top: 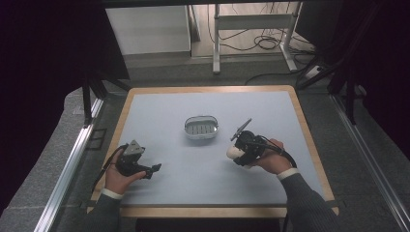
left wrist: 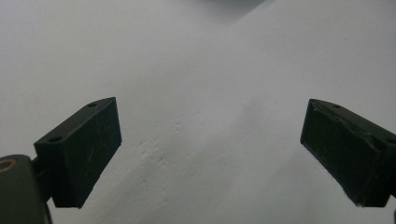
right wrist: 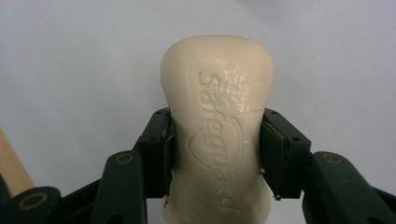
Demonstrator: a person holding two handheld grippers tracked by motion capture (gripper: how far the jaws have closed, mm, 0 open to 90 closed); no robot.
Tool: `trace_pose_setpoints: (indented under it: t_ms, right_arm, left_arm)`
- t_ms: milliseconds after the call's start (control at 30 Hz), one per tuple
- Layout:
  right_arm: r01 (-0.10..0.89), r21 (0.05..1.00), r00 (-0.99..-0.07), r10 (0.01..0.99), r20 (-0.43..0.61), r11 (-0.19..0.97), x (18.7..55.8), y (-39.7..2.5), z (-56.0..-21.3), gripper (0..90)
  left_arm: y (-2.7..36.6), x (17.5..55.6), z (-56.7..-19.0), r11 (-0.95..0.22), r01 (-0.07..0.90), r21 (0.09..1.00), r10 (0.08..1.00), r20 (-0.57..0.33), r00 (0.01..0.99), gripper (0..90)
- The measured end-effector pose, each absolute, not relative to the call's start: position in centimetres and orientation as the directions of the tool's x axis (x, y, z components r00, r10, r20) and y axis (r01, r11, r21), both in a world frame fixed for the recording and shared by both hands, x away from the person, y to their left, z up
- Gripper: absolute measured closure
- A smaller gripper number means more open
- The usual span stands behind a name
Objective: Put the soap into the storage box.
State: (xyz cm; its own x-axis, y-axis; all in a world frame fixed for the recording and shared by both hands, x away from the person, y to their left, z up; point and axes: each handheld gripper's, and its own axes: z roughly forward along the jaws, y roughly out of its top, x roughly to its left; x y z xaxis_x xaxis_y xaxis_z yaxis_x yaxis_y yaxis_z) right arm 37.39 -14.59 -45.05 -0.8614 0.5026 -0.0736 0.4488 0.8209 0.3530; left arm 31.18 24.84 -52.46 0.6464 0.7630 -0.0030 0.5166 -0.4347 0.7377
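Cream soap bar [right wrist: 217, 130] clamped in right hand-held gripper [right wrist: 217, 154], left hand-held gripper [left wrist: 210, 154] gaping over bare mat, soap dish [top: 201, 127] between, farther back

In the right gripper view, the lower end of the soap bar [right wrist: 217, 126] is cut off by the bottom edge, and the black jaws cover its waisted sides. The embossed lettering on its face is only partly legible. In the high view, the right gripper [top: 240, 153] and the right hand [top: 271, 157] cover most of the bar. The contents of the soap dish [top: 201, 127] are too small to tell. In the left gripper view, the left gripper [left wrist: 210, 154] jaw bases are cut off by the frame edges.
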Motion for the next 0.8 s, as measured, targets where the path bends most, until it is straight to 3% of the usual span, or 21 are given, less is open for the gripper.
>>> trace_pose_setpoints:
  t_ms: [800]
  right_arm:
    - [0.430, 0.368, -0.867, 0.491, -0.086, 0.824, 40.0, -13.0, -43.7, 49.8]
  left_arm:
    - [24.9, 31.2, -52.4, -0.434, 0.517, 0.738, 0.763, -0.004, 0.646, 5.7]
